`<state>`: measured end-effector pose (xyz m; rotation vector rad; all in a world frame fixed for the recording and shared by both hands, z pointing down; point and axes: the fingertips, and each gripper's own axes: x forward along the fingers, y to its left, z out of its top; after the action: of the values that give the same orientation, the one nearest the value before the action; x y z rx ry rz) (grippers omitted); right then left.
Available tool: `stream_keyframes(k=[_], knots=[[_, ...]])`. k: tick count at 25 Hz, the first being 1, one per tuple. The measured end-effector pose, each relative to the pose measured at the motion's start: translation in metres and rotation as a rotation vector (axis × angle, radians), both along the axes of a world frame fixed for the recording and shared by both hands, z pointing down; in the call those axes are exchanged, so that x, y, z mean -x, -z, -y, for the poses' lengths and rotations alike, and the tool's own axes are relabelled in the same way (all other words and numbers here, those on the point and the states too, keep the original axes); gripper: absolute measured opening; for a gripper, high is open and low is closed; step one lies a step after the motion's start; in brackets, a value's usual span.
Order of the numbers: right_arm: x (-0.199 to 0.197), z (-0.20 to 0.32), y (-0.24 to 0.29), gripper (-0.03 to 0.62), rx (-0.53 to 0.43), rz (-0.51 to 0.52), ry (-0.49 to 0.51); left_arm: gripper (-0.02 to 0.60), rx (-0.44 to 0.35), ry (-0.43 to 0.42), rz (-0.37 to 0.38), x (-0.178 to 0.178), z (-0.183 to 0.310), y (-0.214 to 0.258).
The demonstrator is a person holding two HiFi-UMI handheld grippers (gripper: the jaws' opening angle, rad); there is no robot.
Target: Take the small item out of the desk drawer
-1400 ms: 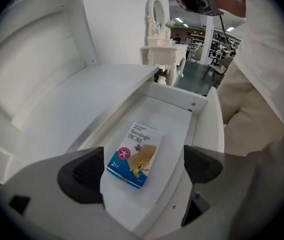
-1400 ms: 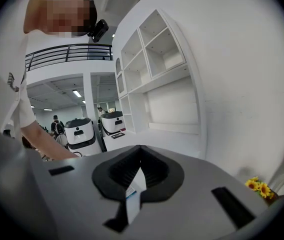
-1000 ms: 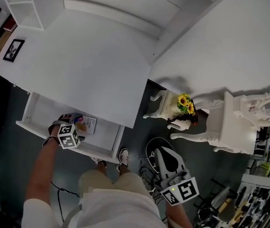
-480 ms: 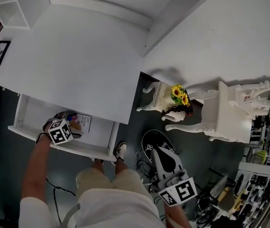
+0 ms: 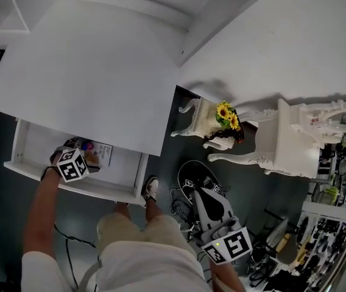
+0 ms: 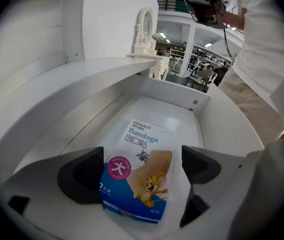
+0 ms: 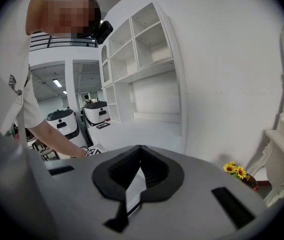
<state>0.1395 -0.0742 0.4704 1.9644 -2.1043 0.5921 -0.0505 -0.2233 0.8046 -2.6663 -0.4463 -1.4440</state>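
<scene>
Drawer is pulled out from under the front edge of the white table, toward its left corner. That leaves the inside open from above.

The small item is a bandage packet. It lies flat on the drawer floor about mid-drawer, printed side up, clear of the far end wall.

Left claw is reached down into the drawer, released, with one jaw on each side of the packet's near blue end. The left jaw looks to be at the packet's edge or just touching it. The right jaw stands a little apart from it. The claw comes in low and along the drawer floor, probably because the packet is thin and can only be pinched across its width. No grip yet and the packet is not lifted. Judged step: lined up for the grasp, so the task is roughly midway. Next comes closing on the packet, then raising it clear of the front wall. Risk: the flat, slick packet slides or buckles instead of being caught.

Right claw is clenched with nothing in it. It is held off the table's right front corner over the floor, apparently idle and parked out of the way.
</scene>
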Motion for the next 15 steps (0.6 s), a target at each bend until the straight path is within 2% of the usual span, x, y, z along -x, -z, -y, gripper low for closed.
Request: stream_keyframes(k=[3, 5, 7, 8, 15], knots=[[-0.002, 0.0, -0.002, 0.009, 0.01, -0.002, -0.001, 0.479, -0.002, 0.022, -0.016, -0.004, 0.005, -0.002], [-0.003, 0.0, -0.003, 0.009, 0.014, -0.004, -0.003, 0.479, -0.024, -0.003, -0.011, -0.002, 0.004, -0.003], [-0.004, 0.001, -0.002, 0.009, 0.015, -0.003, -0.003, 0.436, -0.045, -0.03, 0.001, 0.005, 0.002, -0.004], [-0.004, 0.002, -0.002, 0.009, 0.014, -0.003, -0.003, 0.434, -0.05, -0.03, 0.003, 0.008, 0.001, -0.004], [0.001, 0.007, 0.0, 0.009, 0.005, 0.003, 0.014, 0.419, -0.059, 0.08, -0.012, 0.01, -0.003, -0.003]])
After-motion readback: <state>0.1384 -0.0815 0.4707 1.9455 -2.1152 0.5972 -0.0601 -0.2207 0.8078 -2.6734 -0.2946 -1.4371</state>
